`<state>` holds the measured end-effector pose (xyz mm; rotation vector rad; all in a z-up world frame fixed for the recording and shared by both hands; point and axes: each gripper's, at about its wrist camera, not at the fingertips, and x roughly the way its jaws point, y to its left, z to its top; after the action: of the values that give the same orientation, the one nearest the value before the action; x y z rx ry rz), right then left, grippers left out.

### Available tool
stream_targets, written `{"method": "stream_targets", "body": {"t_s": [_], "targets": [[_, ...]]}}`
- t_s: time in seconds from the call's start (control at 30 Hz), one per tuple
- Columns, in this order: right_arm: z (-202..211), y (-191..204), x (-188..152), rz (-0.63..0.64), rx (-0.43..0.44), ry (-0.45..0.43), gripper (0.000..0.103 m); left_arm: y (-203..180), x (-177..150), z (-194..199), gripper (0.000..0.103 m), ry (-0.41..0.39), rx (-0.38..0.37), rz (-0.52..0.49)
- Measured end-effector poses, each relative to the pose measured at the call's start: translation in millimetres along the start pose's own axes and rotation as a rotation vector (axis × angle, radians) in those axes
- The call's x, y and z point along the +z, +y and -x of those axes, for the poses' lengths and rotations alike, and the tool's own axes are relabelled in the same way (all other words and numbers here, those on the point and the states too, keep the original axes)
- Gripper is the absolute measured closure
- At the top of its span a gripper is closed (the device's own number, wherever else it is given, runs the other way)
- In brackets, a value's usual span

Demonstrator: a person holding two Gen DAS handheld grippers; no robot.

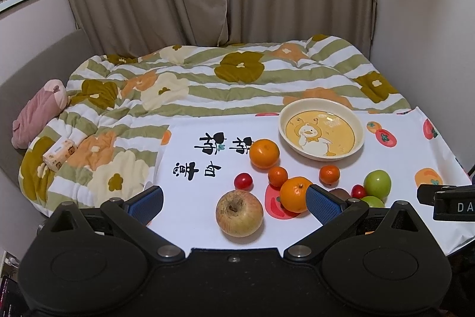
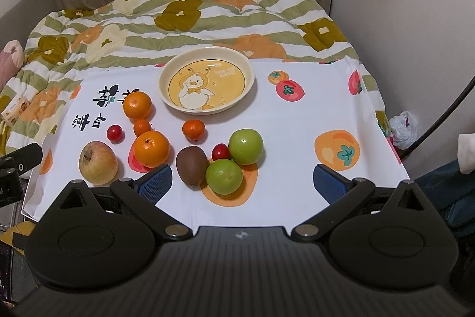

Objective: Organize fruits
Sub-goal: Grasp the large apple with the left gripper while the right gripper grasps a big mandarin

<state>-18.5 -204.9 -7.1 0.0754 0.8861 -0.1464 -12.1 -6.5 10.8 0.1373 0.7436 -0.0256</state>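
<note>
Fruit lies loose on a white printed cloth [image 2: 297, 138]: a yellow-red apple [image 1: 239, 213] [image 2: 98, 163], two large oranges [image 1: 264, 153] [image 2: 151, 148], two small mandarins [image 2: 193, 129], two cherry tomatoes [image 2: 115, 133], a kiwi [image 2: 191, 166] and two green apples [image 2: 245, 146] [image 2: 224, 176]. An empty cream duck plate [image 1: 321, 129] [image 2: 206, 80] sits behind them. My left gripper [image 1: 234, 202] is open, its jaws to either side of the apple, nearer the camera. My right gripper [image 2: 242, 181] is open and empty, just in front of the kiwi and near green apple.
The cloth covers a small table against a bed with a flowered striped quilt [image 1: 207, 79]. A tissue pack [image 1: 59, 153] and a pink plush [image 1: 38, 112] lie at the left. Curtains hang behind. A plastic bag [image 2: 403, 127] and a cable are at the right.
</note>
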Motion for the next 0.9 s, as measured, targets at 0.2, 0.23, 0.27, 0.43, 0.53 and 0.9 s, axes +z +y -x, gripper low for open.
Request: {"method": "stream_targets", "body": {"t_s": [0.2,0.23,0.27,0.43,0.53,0.9], "targets": [[0.8,1.7,2.0,0.015,0.039,-0.018,0.000,-1.3,-0.1,0.4,0.000,0.000,0.002,0.001],[-2.1,-1.4,0.5,0.016,0.052,-0.019,0.000,-1.7,0.1,-0.1,0.000,0.002,0.004,0.000],[-4.6,-1.8,0.2,0.020,0.067,-0.018,0.000,-1.9,0.3,-1.4,0.000,0.007,0.008,0.000],[-15.6,1.1,3.8,0.058,0.101,-0.024,0.000,-2.6,-4.3,-9.1,0.000,0.029,0.026,0.003],[-27.7,5.6,5.6,0.103,0.136,-0.034,0.000,-1.7,-8.5,-17.9,0.000,0.036,0.040,0.003],[-91.3,34.0,4.1,0.232,0.263,-0.056,0.000,5.2,-37.1,-73.7,0.000,0.052,0.055,-0.041]]}}
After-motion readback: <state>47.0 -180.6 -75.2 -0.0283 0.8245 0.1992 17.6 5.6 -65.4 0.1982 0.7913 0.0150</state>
